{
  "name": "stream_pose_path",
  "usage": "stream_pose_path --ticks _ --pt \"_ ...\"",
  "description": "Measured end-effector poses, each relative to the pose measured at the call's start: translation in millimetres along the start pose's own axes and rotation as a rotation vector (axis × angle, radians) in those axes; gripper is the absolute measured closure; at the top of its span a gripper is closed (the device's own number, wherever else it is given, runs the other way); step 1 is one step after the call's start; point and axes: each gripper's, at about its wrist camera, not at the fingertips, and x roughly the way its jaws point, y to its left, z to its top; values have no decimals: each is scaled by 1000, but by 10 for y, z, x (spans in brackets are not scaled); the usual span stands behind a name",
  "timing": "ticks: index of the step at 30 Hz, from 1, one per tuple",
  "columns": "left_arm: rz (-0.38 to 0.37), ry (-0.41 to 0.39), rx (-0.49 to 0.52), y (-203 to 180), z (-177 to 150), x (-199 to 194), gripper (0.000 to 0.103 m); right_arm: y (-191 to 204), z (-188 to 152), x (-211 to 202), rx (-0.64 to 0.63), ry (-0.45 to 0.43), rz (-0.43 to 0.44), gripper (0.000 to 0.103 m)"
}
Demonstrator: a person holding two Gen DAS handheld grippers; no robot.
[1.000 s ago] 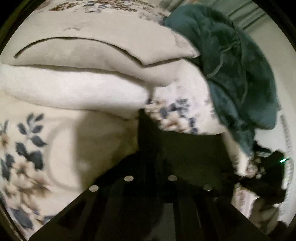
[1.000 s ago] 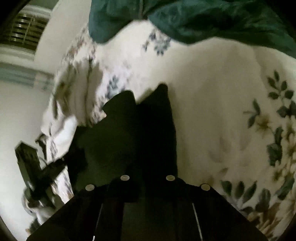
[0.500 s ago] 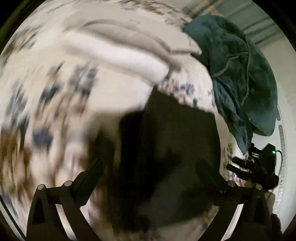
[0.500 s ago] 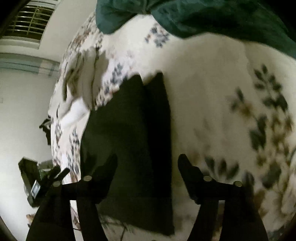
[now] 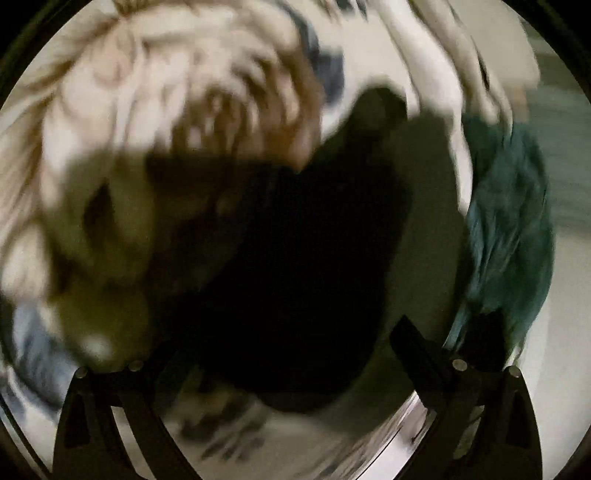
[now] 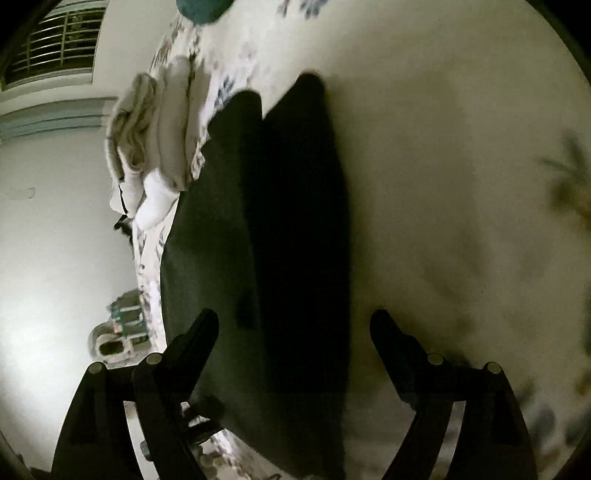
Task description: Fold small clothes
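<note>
A small dark green garment [image 6: 221, 258] lies folded flat on the floral bedspread [image 6: 443, 184]; a dark shadow runs along its right side. My right gripper [image 6: 295, 325] is open and empty above its near end, fingers apart on either side. In the blurred left wrist view the same dark garment [image 5: 424, 221] lies below my left gripper [image 5: 280, 343], which is open and empty.
A stack of folded pale cloths [image 6: 155, 147] sits at the bed's left edge beyond the garment. A teal cloth heap [image 5: 509, 229] lies to the right in the left wrist view, and its edge [image 6: 199, 7] shows at the top of the right wrist view. A window [image 6: 51, 40] is at upper left.
Both grippers were shut on the dark garment a second ago; they opened, let it go and pulled back. The left gripper is swinging fast, blurring its view.
</note>
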Motion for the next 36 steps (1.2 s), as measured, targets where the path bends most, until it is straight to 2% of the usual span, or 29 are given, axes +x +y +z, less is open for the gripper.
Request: stream_pose_path --ticks 1,2,3,5,7,8,11,14,15,17,19,20,21,23,24,25,26,28,31,33,35,36 --pt "-32 -43 -9 -36 24 -39 37 8 50 104 -2 21 19 17" --pt "-31 -83 -8 -82 72 -88 64 26 70 167 -9 29 30 17" --pt "-54 -106 -5 -135 127 -126 68 55 77 226 -19 23 32 18" --pt "-47 -113 15 -200 177 -151 69 125 35 320 -37 8 54 48" --pt "-56 -94 42 -235 279 -187 71 139 -37 324 -11 -23 68 62" --pt "-50 -83 66 -267 337 -205 72 135 -105 290 15 -49 86 66" --pt "-31 -50 189 -439 569 -380 72 233 -412 150 43 -112 90 69" --pt "3 21 331 -624 843 -450 72 312 -1033 76 112 -144 92 71" --pt "30 74 375 -685 958 -412 72 345 -1283 79 128 -150 85 72" --pt "86 160 434 -681 1032 -298 70 406 -1887 199 190 -145 74 73" --pt "174 229 506 -690 1063 -132 66 429 -2256 431 236 -112 56 71" --pt "202 245 529 -669 1057 -79 61 388 -2363 526 265 -109 42 62" --pt "219 256 537 -637 1048 -72 59 329 -2425 608 297 -115 7 57" --pt "212 242 530 -592 999 -199 58 245 -2391 611 334 -95 -11 46" --pt "224 209 538 -604 960 -301 57 236 -2363 575 334 -72 -26 45" --pt "234 172 547 -607 922 -406 51 241 -2354 509 320 -64 -40 44" --pt "248 118 552 -581 837 -599 33 258 -2364 391 292 -57 -59 42" --pt "289 55 543 -416 701 -849 10 321 -2393 168 236 -52 -122 36" --pt "391 18 484 67 422 -1031 7 413 -2425 -304 135 -77 -245 36" --pt "471 49 432 481 271 -946 4 431 -2338 -556 104 -106 -272 36" --pt "550 93 375 914 190 -770 4 525 -2061 -612 68 -125 -276 34" --pt "543 96 369 1013 175 -720 2 570 -1874 -586 43 -136 -285 34"
